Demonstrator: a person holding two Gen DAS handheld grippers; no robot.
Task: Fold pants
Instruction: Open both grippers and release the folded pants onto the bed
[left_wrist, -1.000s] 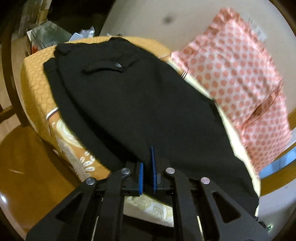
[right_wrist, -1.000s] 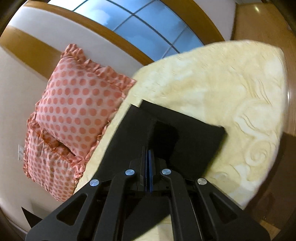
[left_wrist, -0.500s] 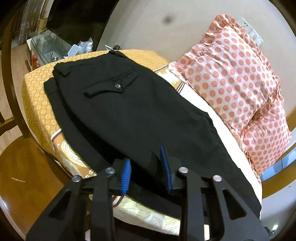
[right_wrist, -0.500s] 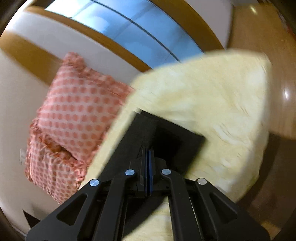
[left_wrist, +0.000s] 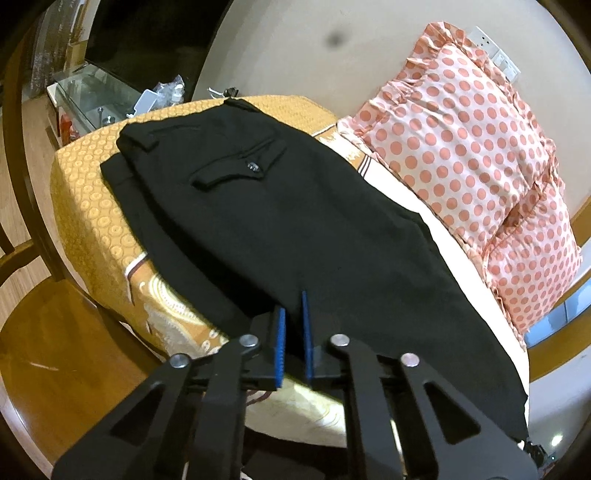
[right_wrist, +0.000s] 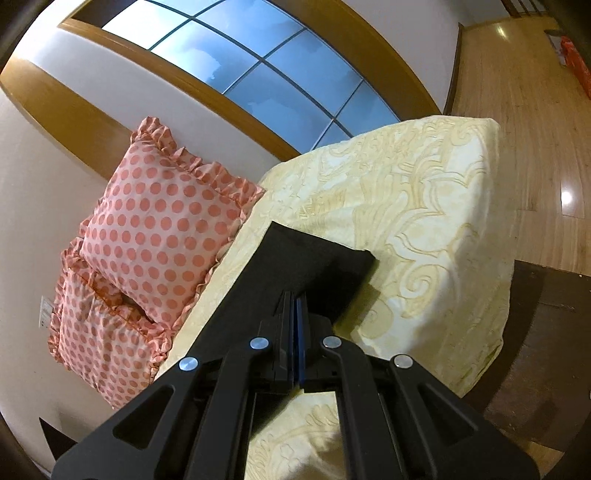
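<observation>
Two grippers work on one pair of black pants (left_wrist: 295, 221) laid lengthwise along a bed (left_wrist: 85, 206), and the bed serves as the landmark here. The waist end, with a buttoned back pocket (left_wrist: 240, 168), lies on the bed's orange patterned end, while the legs run toward the pale cream end. Against the wall on the far side of the bed lean two pink polka-dot pillows (left_wrist: 461, 147), stacked one on the other, well clear of the fabric.

The left gripper (left_wrist: 291, 339) sits at the near edge of the bed over the middle of the pants; its jaws have just been closing, and the blue pads (left_wrist: 280, 343) now stand narrow with a fold of black cloth pinched between them.

The right gripper (right_wrist: 297, 332) is over the cream end of the bed, its fingers pressed tight together on the leg end of the pants (right_wrist: 317, 266). The hem corner beyond the fingertips is raised a little off the bedspread (right_wrist: 424, 221) and casts a shadow on it. Beyond the bed's cream end is a wooden floor (right_wrist: 517, 92), and above the pillows a window (right_wrist: 258, 66)
</observation>
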